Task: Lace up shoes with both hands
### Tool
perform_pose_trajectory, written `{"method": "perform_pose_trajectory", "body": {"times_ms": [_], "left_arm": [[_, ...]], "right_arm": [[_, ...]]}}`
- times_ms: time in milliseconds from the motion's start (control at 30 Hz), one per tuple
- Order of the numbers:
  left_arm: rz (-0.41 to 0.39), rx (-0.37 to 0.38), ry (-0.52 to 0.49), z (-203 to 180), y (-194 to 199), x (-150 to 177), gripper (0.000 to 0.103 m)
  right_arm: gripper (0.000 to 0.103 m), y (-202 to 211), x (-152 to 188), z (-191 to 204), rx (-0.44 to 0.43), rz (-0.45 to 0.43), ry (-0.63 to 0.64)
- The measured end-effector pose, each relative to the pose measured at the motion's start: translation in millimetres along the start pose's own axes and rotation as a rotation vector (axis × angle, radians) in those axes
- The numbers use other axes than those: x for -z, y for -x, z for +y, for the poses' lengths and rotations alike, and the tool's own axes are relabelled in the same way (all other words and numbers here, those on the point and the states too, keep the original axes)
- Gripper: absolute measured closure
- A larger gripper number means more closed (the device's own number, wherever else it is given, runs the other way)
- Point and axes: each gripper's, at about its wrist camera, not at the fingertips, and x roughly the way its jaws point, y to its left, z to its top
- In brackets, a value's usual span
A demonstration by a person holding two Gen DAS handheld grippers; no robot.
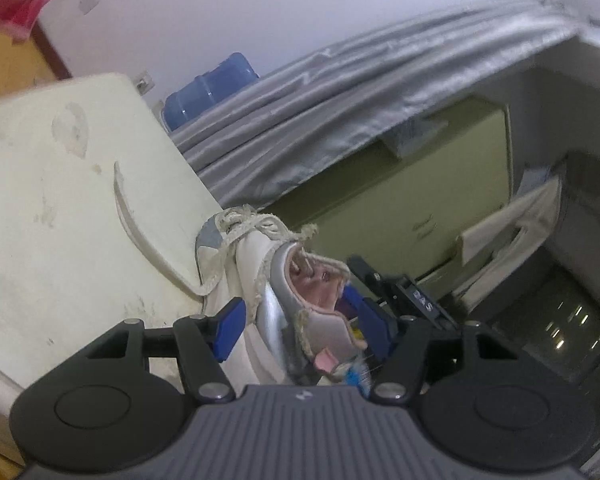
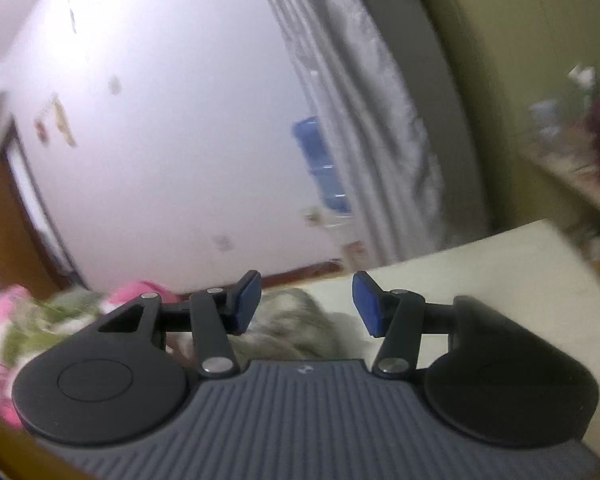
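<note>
Checking layout, big to small. White desk (image 1: 60, 220) fills the left of the left wrist view. It is stained, and nothing stands on the part in view.

Grey curtain (image 1: 340, 100) hangs behind it, with an olive cabinet (image 1: 380, 208) beyond. One cabinet niche is open; its contents are too blurred to read.

Blue water jug (image 1: 208, 92) stands by the wall past the desk's far corner. Can't tell whether it holds anything.

White shoe (image 1: 256, 264) is at the desk's near edge, heel collar toward the camera and toe pointing away. Its mouth is open and only pinkish lining shows inside, no foot or filler.

Left tool (image 1: 302, 320) straddles the heel about half open, one blue pad on each side. It looks clamped on the shoe, though the far pad's contact is partly hidden by the collar. Probable reason: gripping the heel steadies the shoe and keeps the eyelet rows facing up for the other hand.

Right tool (image 2: 306, 304) is about half open with nothing between the pads. A pale lump lies behind them on the desk, too blurred to identify. It reads as free and ready to take a lace end.

Frayed lace (image 1: 252, 220) is bunched loose over the tongue, not tied. A flat white strip trails from the shoe across the desk, likely a lace end. Lacing looks barely begun.
</note>
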Motion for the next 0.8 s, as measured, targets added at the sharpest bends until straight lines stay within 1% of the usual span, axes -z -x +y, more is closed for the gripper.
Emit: {"method": "perform_pose_trajectory", "body": {"times_ms": [33, 67, 133, 200, 233, 267, 300, 367, 433, 467, 500, 533, 600, 667, 800], "left_arm": [[0.000, -0.023, -0.048, -6.8, 1.2, -4.3, 0.041], [-0.002, -0.052, -0.120, -17.4, 1.5, -10.6, 0.041], [-0.010, -0.113, -0.280, -41.6, 0.8, -23.8, 0.041], [0.010, -0.135, -0.439, -69.6, -8.3, -38.6, 0.041], [0.032, -0.136, -0.513, -85.0, -16.3, -47.1, 0.041], [0.070, -0.137, -0.582, -100.5, -27.8, -55.3, 0.042], [0.123, -0.144, -0.649, -114.4, -43.1, -61.0, 0.046], [0.237, -0.165, -0.787, -139.8, -75.8, -69.3, 0.050], [0.359, -0.236, -0.972, -157.7, -112.7, -64.7, 0.051], [0.420, -0.279, -1.070, -165.7, -131.7, -60.8, 0.054], [0.482, -0.318, -1.143, -170.8, -149.4, -56.0, 0.056], [0.543, -0.355, -1.198, -173.9, -166.3, -50.6, 0.056], [0.648, -0.386, -1.240, -178.8, -191.7, -43.9, 0.057], [0.730, -0.386, -1.236, -183.7, -208.1, -40.1, 0.057], [0.869, -0.404, -1.221, -187.2, -235.1, -31.4, 0.057]], "right_arm": [[0.053, -4.2, 2.0, 3.5, -0.025, 0.009, 0.020], [0.053, -6.6, 7.0, 7.9, -0.035, 0.019, 0.058], [0.053, -7.1, 21.6, 15.5, -0.029, 0.036, 0.146], [0.053, -5.5, 37.7, 21.5, -0.013, 0.047, 0.224], [0.053, -5.4, 43.7, 18.4, 0.005, 0.047, 0.209], [0.053, -5.3, 49.6, 15.2, 0.022, 0.048, 0.194], [0.053, -5.0, 52.3, 6.1, 0.021, 0.046, 0.131], [0.053, -2.4, 59.4, -9.9, -0.001, 0.037, 0.029], [0.053, 0.1, 66.9, -18.1, -0.012, 0.014, -0.039], [0.053, 1.8, 67.1, -14.6, 0.001, 0.002, -0.013], [0.053, 3.4, 67.3, -11.2, 0.013, -0.011, 0.013], [0.053, 4.1, 68.1, -8.0, 0.028, -0.031, 0.046], [0.053, 4.9, 70.6, -7.3, 0.028, -0.044, 0.056], [0.053, 2.1, 69.4, -12.2, 0.007, -0.033, 0.035], [0.053, 8.1, 71.8, -12.6, 0.010, -0.048, 0.051]]}}
